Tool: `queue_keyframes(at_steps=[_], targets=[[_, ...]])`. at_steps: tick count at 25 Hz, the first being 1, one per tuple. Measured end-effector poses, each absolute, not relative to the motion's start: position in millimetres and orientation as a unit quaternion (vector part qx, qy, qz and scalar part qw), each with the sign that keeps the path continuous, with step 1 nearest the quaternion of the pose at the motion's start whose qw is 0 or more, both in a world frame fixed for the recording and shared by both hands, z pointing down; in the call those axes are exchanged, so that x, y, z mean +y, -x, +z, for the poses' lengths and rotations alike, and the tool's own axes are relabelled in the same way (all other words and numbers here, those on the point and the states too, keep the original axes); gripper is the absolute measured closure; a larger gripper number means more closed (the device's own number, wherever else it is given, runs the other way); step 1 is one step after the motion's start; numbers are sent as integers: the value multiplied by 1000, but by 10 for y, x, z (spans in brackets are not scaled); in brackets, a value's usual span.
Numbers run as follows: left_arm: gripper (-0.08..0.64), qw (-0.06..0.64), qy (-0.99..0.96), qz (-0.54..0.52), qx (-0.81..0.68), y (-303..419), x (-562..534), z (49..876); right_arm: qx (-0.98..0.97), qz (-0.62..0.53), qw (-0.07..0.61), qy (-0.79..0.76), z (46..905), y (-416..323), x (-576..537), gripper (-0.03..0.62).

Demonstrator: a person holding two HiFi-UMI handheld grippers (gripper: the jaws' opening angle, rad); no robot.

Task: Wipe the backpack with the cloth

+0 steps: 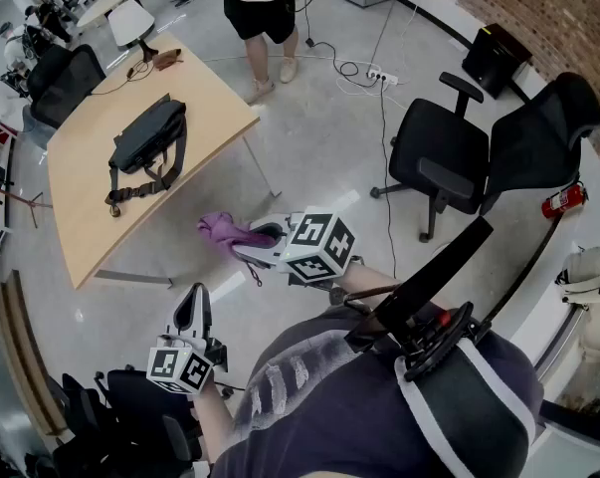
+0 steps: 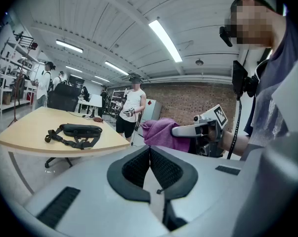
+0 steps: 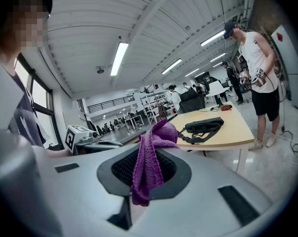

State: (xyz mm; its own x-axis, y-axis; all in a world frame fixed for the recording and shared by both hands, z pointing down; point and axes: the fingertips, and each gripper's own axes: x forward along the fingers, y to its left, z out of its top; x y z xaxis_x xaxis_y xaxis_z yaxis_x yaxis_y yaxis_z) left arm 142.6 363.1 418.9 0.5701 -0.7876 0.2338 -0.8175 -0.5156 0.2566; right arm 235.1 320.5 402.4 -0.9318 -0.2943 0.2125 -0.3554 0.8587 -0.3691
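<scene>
right tool (image 1: 263,239) clamped on purple cloth (image 1: 223,231), carried ready for wiping; left tool (image 1: 193,310) closed, empty, spare for now; backpack (image 1: 148,139) flat on worktop (image 1: 86,207) at 11 o'clock, well apart

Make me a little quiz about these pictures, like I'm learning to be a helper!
1. True or false: the purple cloth is touching the black backpack.
2. Where does the backpack lie? A) on the wooden table B) on the floor C) on an office chair
3. Fill in the gap: the jaws of the left gripper are ___ and hold nothing.
Key: 1 false, the cloth hangs from the right gripper, away from the table. 2 A. 3 shut.
</scene>
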Motion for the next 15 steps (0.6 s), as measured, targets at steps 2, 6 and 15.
queue_keyframes(at_steps=[2,6,15], targets=[[549,173,-867,43,-466,-1542,3450,4198,-962,207,77,-163,4031,-2481,3027,561],[549,180,-862,39,-473,-1738,3116,4242,-963,204,86,-157,4066,-2659,2633,561],[549,177,-865,38,-468,-1299,2282,4285,-962,201,96,-160,4155,-2222,1773,561]])
